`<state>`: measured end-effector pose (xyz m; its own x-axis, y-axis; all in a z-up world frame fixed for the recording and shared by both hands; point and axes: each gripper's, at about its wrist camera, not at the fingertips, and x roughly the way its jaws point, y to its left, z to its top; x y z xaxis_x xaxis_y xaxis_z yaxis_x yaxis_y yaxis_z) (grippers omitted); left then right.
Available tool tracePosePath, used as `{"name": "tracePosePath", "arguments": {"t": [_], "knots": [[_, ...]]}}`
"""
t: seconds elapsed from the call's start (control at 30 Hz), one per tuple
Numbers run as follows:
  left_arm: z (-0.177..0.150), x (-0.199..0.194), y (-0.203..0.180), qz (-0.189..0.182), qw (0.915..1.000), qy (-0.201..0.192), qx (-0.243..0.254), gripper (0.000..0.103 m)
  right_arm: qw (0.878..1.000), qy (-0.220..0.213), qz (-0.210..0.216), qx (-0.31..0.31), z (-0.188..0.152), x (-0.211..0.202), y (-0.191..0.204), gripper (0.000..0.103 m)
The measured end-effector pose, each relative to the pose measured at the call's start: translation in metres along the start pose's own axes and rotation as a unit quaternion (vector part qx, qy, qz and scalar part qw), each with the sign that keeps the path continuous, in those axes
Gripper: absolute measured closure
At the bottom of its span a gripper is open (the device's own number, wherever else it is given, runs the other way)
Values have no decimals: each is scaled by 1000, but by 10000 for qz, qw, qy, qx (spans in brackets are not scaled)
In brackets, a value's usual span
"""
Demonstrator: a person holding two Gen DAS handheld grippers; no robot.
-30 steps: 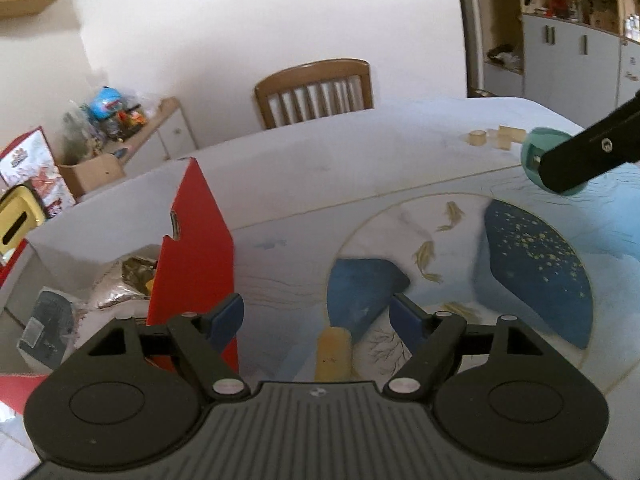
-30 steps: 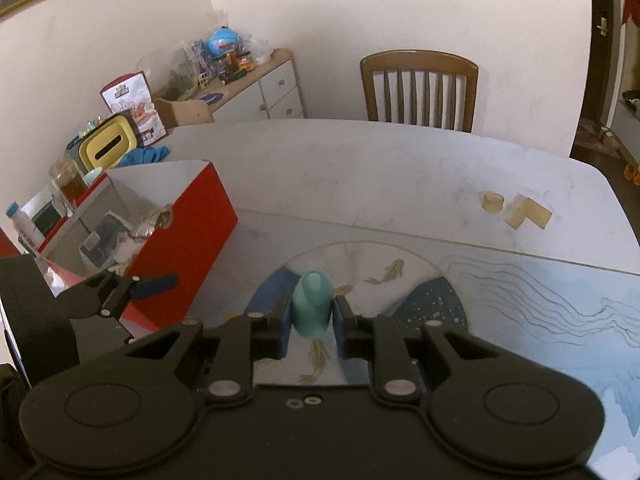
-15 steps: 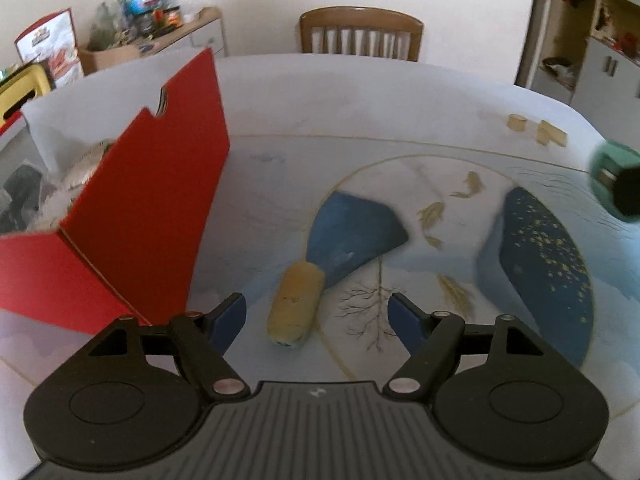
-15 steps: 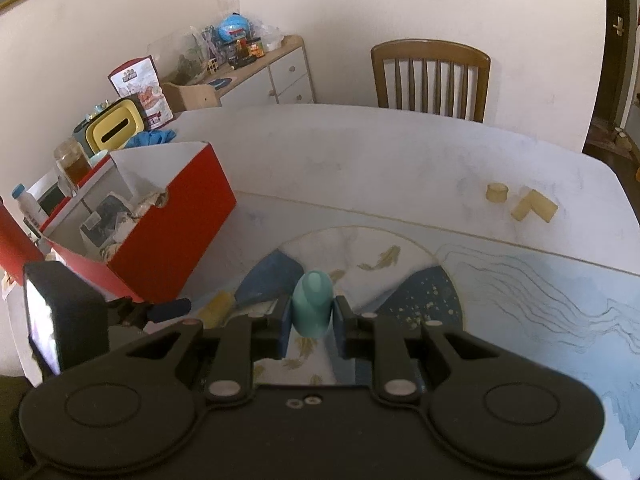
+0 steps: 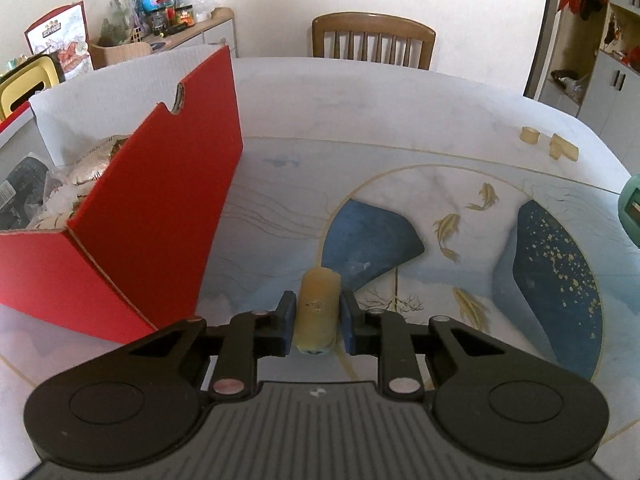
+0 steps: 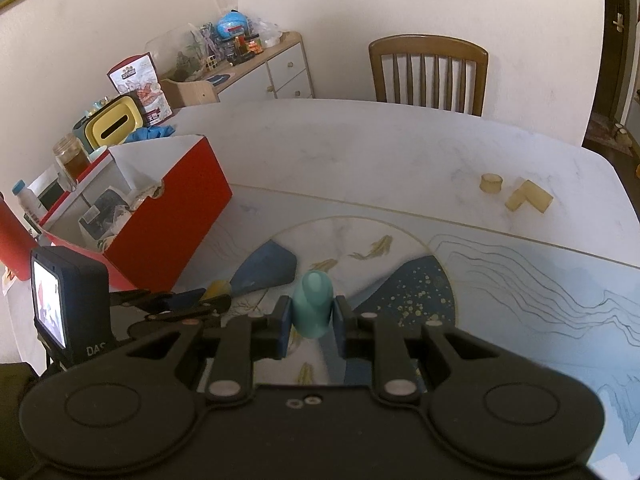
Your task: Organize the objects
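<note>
Left wrist view shows my left gripper, jaws just closed onto the tan cylinder block lying on the table at six o'clock, gripped mid-length across its round sides—light, stiff, likely to roll—while my right gripper clamps a teal peg.

both wrist views look steeply down along their black tongs, close over the painted tabletop; both share the red cardboard box left of the tongs and the brown wooden chair beyond them.
</note>
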<state>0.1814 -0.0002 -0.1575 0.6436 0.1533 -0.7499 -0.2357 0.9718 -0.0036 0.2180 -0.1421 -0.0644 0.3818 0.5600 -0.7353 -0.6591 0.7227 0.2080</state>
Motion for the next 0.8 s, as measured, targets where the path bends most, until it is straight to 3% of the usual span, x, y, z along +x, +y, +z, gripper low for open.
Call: {"name": "tracePosePath", "arguments": {"t": [0.5,0.8], "knots": [[22,-61,22,-640,9963,-514,257,82,9998,-182,18,-67,14,-7,40,83],[53,-98,70,-712,9950,-647,261,82,9991,-350,139,-176,34,-2,85,83]]}}
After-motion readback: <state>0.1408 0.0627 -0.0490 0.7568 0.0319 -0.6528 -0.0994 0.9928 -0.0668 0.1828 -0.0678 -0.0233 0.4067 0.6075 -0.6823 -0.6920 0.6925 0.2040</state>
